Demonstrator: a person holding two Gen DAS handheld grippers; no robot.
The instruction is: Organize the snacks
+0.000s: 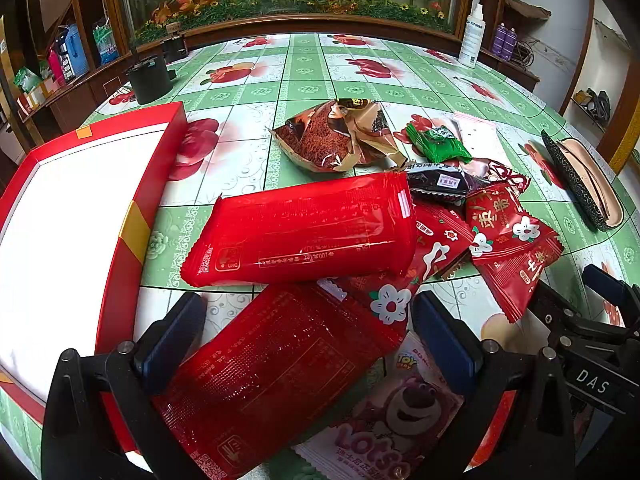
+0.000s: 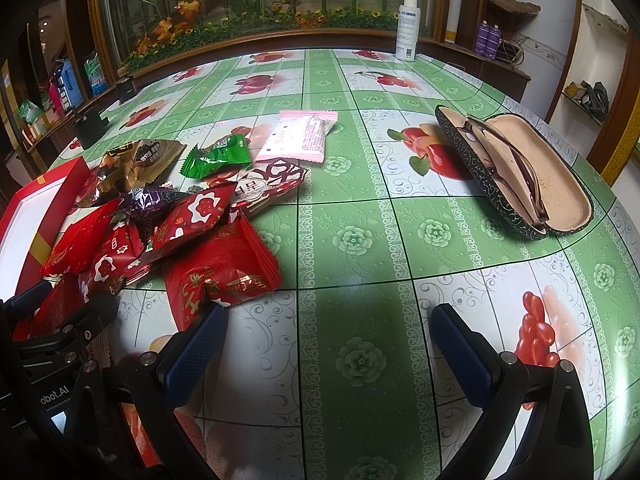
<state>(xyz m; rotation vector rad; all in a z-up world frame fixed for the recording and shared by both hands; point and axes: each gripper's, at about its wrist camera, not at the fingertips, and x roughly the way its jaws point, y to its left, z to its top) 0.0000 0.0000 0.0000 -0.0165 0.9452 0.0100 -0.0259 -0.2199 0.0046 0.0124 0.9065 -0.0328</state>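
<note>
A pile of snack packets lies on the table. In the left wrist view my left gripper (image 1: pixel 308 320) is open, its fingers either side of a long red packet (image 1: pixel 276 376), not closed on it. A second long red packet (image 1: pixel 304 232) lies just beyond. Small red flower packets (image 1: pixel 508 228), a brown packet (image 1: pixel 336 136) and a green packet (image 1: pixel 440 144) lie further right. The open red box (image 1: pixel 132 216) with a white inside sits at left. My right gripper (image 2: pixel 328 320) is open and empty over bare tablecloth, right of a red packet (image 2: pixel 224 272).
An open glasses case (image 2: pixel 516 168) lies at the right. A pink-white packet (image 2: pixel 296 136) lies apart from the pile. A Lotso packet (image 1: pixel 396 412) lies under my left gripper. A black cup (image 1: pixel 150 80) and a white spray bottle (image 2: pixel 408 28) stand at the far edge.
</note>
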